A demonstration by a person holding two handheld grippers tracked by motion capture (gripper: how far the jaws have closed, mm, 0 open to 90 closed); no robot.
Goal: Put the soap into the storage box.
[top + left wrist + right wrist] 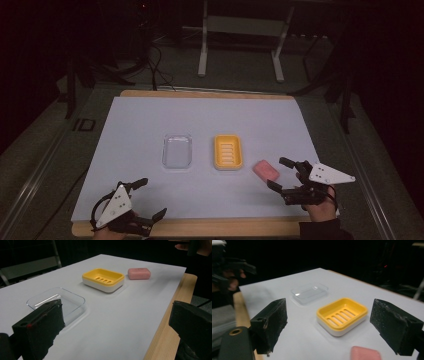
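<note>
the pink soap [266, 170] is seen just ahead of the right gripper [280, 173], untouched. its jaws are spread wide, nothing held

A wooden surface [210, 93] carries a pale white sheet [150, 120] that covers nearly all of it, leaving bare wood along the far and near edges. Three things rest on the sheet in a loose row: a clear plastic lid [177, 150] toward the left, a yellow soap dish [228, 151] on a white base just beside it, and a pink bar of soap [266, 170] lying flat on the sheet to the right of the dish, near it but apart.
</note>
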